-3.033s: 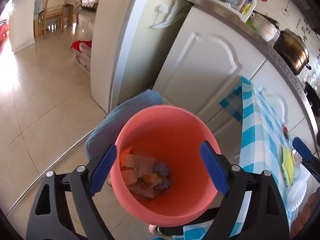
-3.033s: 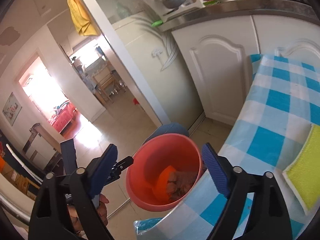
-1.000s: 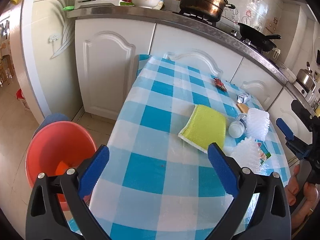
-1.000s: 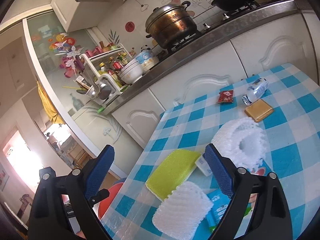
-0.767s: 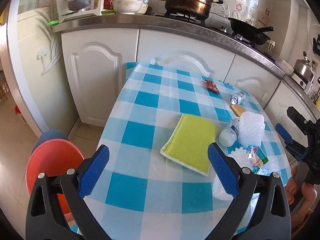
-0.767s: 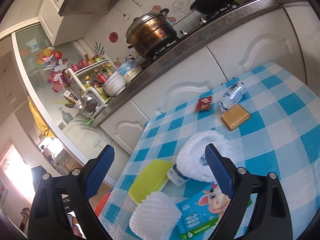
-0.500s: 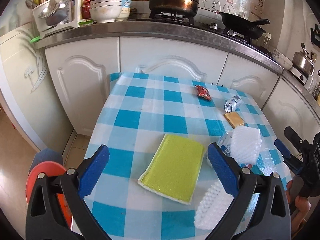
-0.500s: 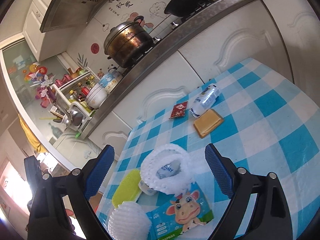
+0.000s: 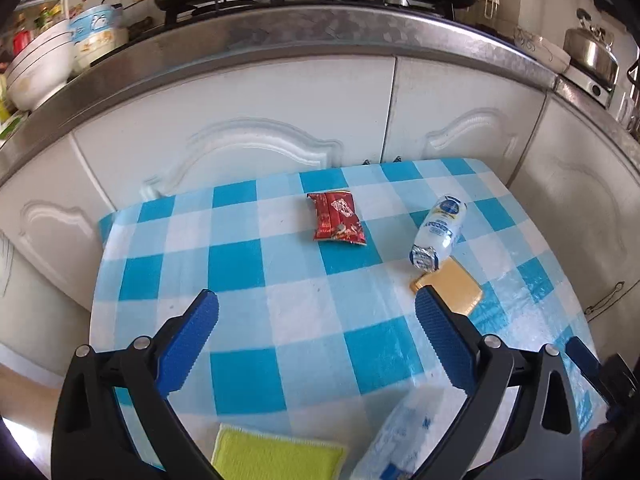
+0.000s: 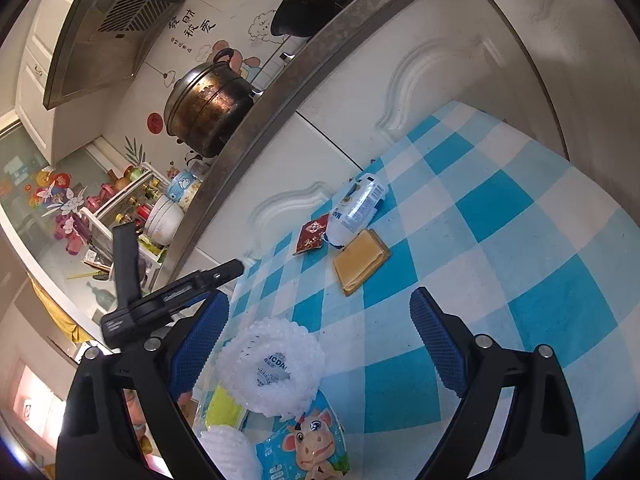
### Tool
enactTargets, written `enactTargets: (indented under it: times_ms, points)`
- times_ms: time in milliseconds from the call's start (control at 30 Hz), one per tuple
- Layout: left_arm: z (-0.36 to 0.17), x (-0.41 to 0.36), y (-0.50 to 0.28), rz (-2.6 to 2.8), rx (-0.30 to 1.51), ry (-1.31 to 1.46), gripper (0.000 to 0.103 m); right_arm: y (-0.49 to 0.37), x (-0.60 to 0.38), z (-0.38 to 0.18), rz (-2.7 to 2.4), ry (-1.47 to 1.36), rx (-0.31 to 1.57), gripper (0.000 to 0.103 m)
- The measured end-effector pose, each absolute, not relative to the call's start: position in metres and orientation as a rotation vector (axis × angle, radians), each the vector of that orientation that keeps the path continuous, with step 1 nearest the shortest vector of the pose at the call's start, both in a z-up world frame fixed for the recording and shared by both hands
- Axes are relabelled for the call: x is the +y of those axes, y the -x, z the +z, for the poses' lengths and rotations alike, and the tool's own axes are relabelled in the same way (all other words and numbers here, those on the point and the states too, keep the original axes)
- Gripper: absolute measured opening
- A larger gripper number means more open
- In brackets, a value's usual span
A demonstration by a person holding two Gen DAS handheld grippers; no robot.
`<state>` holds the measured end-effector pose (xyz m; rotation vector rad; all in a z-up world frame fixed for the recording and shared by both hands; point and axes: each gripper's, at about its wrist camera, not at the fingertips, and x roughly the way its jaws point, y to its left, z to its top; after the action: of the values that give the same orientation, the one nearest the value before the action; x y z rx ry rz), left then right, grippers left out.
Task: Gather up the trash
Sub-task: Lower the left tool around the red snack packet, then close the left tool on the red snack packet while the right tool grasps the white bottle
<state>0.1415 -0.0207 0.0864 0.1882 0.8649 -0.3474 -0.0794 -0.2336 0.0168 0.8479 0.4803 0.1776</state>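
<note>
Trash lies on a blue-checked tablecloth (image 9: 248,376). A red snack wrapper (image 9: 337,217), a small white bottle (image 9: 438,233) on its side and a tan flat square (image 9: 450,286) lie at the far side. My left gripper (image 9: 316,330) is open and empty above the cloth, short of them. My right gripper (image 10: 318,330) is open and empty over the table; the bottle (image 10: 356,208), the wrapper (image 10: 311,235) and the tan square (image 10: 362,261) lie beyond it. A white foam net (image 10: 272,366) and a cow-print packet (image 10: 308,448) lie by its left finger.
A yellow-green sponge cloth (image 9: 276,456) and a clear plastic bottle (image 9: 404,436) lie under the left gripper. White cabinets (image 9: 280,120) and a steel counter (image 9: 320,28) with a pot (image 10: 208,108) and pan stand behind the table. The left gripper's body (image 10: 168,296) shows at the right view's left.
Both grippers have swung away from the orange bin on the floor and moved over the table toward the far side. The wrapper, bottle and tan square now lie closer ahead.
</note>
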Motion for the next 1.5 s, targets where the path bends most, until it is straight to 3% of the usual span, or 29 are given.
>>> enactTargets:
  times_ms: [267,633,700,767,900,1033,1333,1500]
  points:
    - [0.048,-0.068,-0.216,-0.358,0.932,-0.267,0.099,0.076,-0.242,0.010,0.176,-0.864,0.491,0.091]
    - [0.020,-0.085,-0.257,-0.343,0.956,-0.287,0.097,0.067,-0.241,0.005,0.172,-0.846,0.531,0.091]
    - [0.018,-0.085,-0.258,-0.343,0.951,-0.289,0.091,0.065,-0.239,0.004,0.162,-0.833,0.548,0.091]
    - [0.015,-0.084,-0.260,-0.344,0.957,-0.283,0.072,0.062,-0.237,0.006,0.154,-0.814,0.568,0.091]
    - [0.013,-0.079,-0.265,-0.368,0.960,-0.238,0.067,0.057,-0.232,0.015,0.127,-0.768,0.608,0.091]
    - [0.016,-0.074,-0.264,-0.379,0.948,-0.224,0.047,0.045,-0.231,0.024,0.106,-0.735,0.645,0.091]
    - [0.027,-0.046,-0.253,-0.409,0.945,-0.147,0.044,-0.027,-0.240,0.027,0.073,-0.669,0.685,0.091]
    - [0.039,-0.026,-0.244,-0.435,0.927,-0.117,0.044,-0.080,-0.238,0.021,0.090,-0.660,0.742,0.079]
